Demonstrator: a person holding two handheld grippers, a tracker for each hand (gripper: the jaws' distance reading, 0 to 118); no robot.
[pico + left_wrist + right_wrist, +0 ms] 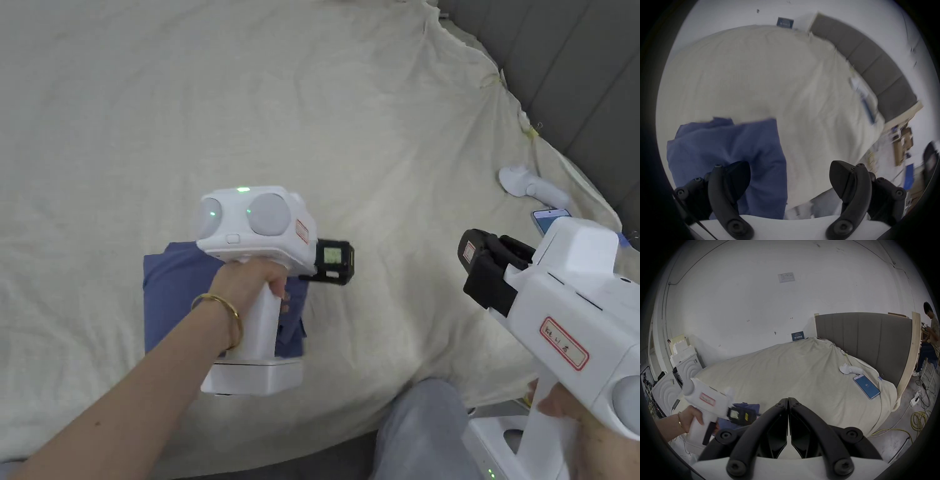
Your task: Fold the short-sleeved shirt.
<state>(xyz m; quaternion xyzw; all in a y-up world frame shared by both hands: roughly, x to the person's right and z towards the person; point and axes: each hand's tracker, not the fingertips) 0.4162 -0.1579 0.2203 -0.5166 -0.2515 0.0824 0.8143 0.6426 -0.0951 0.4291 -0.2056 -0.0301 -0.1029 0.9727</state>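
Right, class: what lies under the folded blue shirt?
The blue shirt rests on the cream bedsheet, which shows all around it. The left hand-held gripper, open above it, and the hand cover part; anything beneath stays hidden.

The blue short-sleeved shirt (172, 294) is lying folded into a compact, roughly rectangular bundle near the front edge of the bed. Its cloth is showing soft creases, and one corner is sticking out past the far edge (724, 121). Along its right side something like a buttoned placket is showing, though blur makes that uncertain.
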